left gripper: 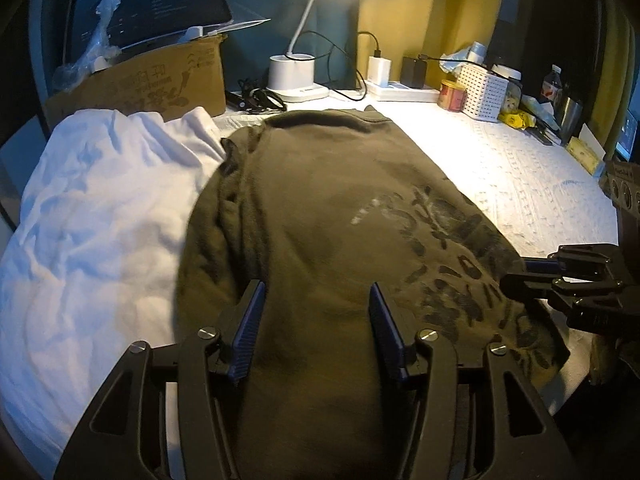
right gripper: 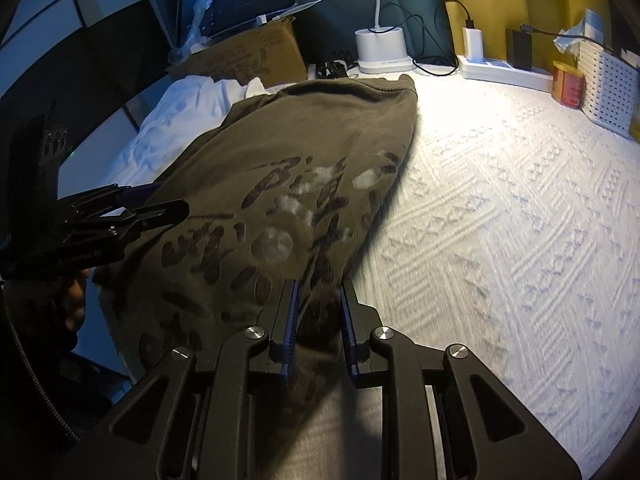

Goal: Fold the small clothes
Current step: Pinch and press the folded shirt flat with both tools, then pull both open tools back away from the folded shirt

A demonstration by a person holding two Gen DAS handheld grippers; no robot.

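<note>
Olive shirt (left gripper: 320,208) lies flat on the white-covered desk (right gripper: 500,208), beside a white garment (left gripper: 100,208). Left tool (left gripper: 316,320) stands wide over the cloth, gripping nothing. Right tool (right gripper: 318,320) is narrow, pinching the shirt's near hem. Judged soft, light and limp: take corners or hems.

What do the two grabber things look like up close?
Both are black frames with cut-out holes and round silver screws. The left gripper has two flat fingers faced with ridged blue pads. The right gripper is built the same, with blue pads too. By the left one, a dark sleeve with a zipper shows.
</note>
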